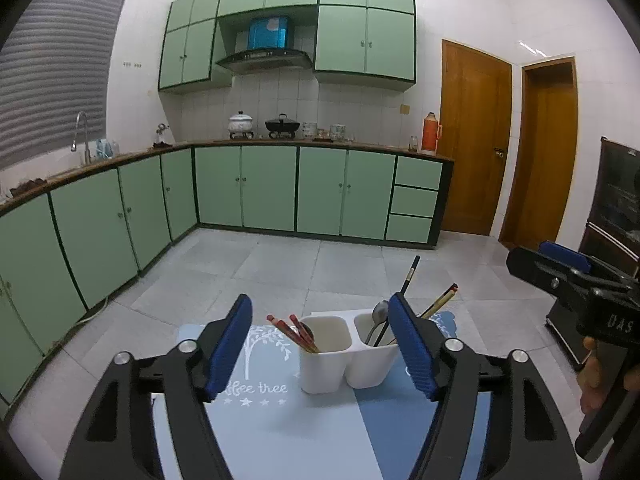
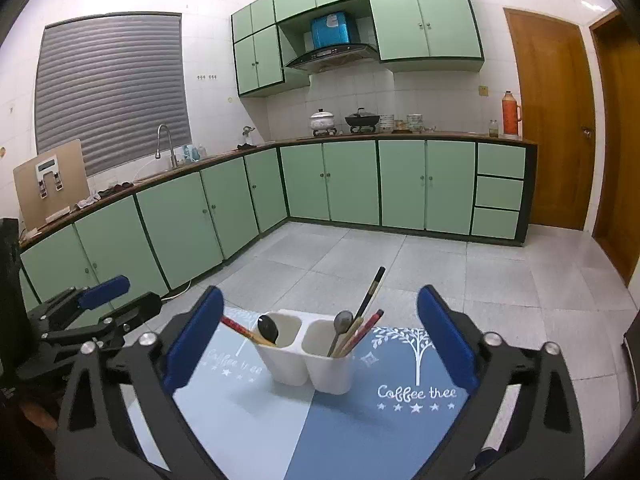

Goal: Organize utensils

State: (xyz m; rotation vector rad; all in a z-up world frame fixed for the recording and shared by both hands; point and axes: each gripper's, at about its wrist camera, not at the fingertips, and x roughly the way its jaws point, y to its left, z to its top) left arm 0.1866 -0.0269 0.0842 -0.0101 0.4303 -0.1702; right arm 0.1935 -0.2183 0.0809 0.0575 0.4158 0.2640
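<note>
A white two-compartment utensil holder [image 1: 344,356] [image 2: 308,360] stands on a blue placemat [image 1: 280,420] [image 2: 360,432]. Its left compartment holds red chopsticks [image 1: 290,330] [image 2: 240,330] and a dark spoon [image 2: 267,330]. The right one holds a metal spoon [image 1: 379,314] [image 2: 342,322], a black chopstick [image 1: 410,276] [image 2: 372,290] and yellow-red chopsticks [image 1: 440,300]. My left gripper [image 1: 319,300] [image 2: 120,298] is open just short of the holder, nothing between its blue pads. My right gripper [image 2: 320,291] [image 1: 548,262] is wide open and empty too, pulled back from the holder.
The placemat's far edge drops to a grey tiled floor [image 2: 360,252]. Green base cabinets [image 1: 248,192] line the far walls, with a sink tap [image 2: 164,144] and pots on the counter. A dark appliance [image 1: 616,216] stands at the right, and wooden doors [image 1: 476,140] beyond.
</note>
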